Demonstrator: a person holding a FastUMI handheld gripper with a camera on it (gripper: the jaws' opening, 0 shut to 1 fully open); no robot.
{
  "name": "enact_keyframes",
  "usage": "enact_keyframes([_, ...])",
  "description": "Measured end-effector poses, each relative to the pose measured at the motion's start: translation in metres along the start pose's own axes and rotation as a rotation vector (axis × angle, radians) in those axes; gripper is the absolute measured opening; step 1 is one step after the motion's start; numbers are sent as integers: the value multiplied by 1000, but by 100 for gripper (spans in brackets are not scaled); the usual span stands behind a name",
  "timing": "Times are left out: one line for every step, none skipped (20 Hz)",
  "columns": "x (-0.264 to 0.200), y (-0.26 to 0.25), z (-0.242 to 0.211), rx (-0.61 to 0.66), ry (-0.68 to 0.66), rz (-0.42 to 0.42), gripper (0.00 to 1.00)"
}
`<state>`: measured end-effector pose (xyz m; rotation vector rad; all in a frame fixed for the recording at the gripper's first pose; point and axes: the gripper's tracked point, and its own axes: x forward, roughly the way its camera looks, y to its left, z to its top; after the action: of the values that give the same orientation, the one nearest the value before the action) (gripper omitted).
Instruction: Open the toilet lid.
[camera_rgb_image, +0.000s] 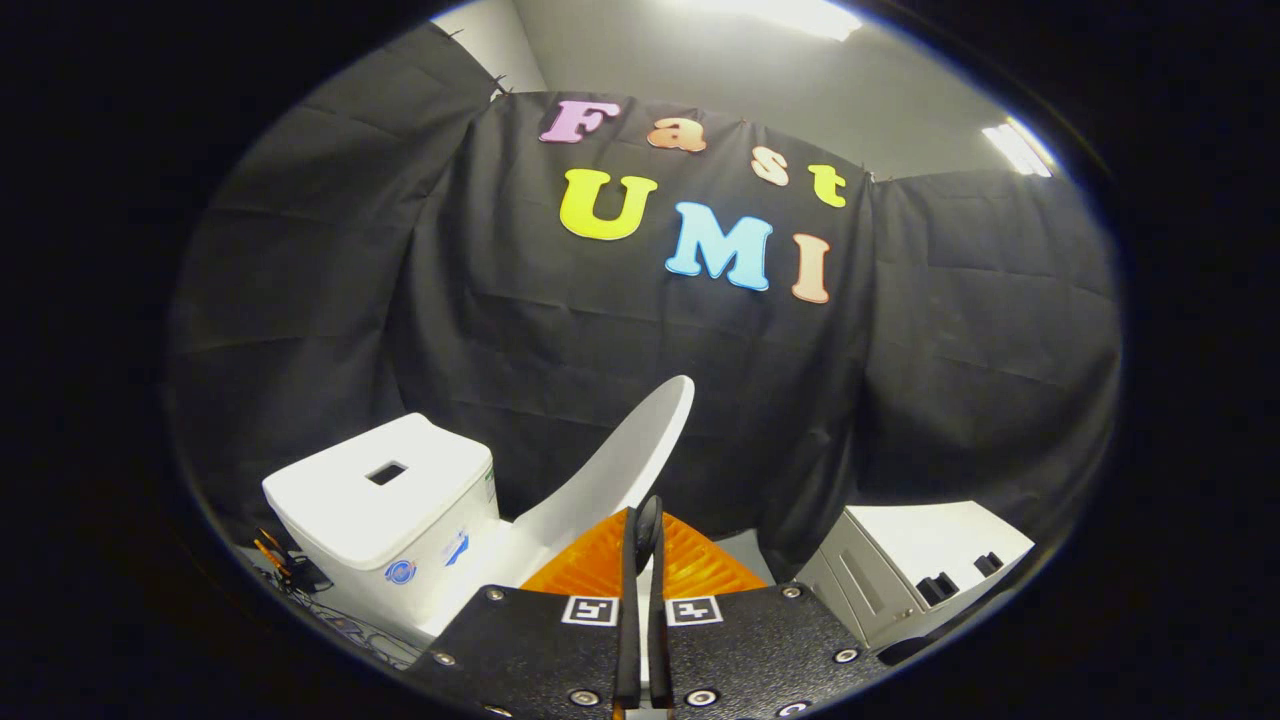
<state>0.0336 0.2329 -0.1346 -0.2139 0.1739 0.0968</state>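
Observation:
The white toilet lid (622, 452) stands half raised and tilts up and away from the fingers towards the black cloth wall. Its lower edge runs down into my gripper (645, 522), whose two fingers are closed together on that edge, with a thin white strip showing between them. Left of the lid sits the white toilet tank (385, 500), which has a small rectangular button recess on top and stickers on its front. The bowl and seat are hidden behind the gripper's body.
A white cabinet with drawers (920, 570) stands to the right of the fingers, close to the cloth wall. Some cables and small orange-tipped items (285, 570) lie on the floor left of the tank. The black cloth wall closes off the back.

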Motion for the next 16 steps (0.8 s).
enact_keyframes([0, 6, 4, -5, -6, 3, 3])
enact_keyframes([0, 13, 10, -13, -15, 8, 3])
enact_keyframes([0, 19, 14, -21, -18, 12, 3])
enact_keyframes([0, 26, 19, -31, -23, 15, 3])
enact_keyframes([0, 34, 24, -39, -27, 20, 3])
enact_keyframes([-1, 42, 27, -45, -32, 24, 3])
enact_keyframes([-2, 49, 29, -51, -37, 30, 3])
enact_keyframes([-2, 56, 34, -56, -40, 34, 3])
enact_keyframes([-2, 63, 36, -61, -43, 40, 3])
enact_keyframes([-2, 69, 40, -63, -44, 44, 3])
enact_keyframes([-1, 78, 45, -62, -48, 53, 3])
enact_keyframes([-1, 85, 47, -59, -49, 61, 3])
enact_keyframes([-2, 93, 50, -56, -54, 74, 3])
enact_keyframes([-2, 101, 53, -58, -58, 82, 3])
enact_keyframes([-3, 107, 55, -62, -62, 91, 3])
enact_keyframes([-2, 115, 59, -65, -68, 103, 3])
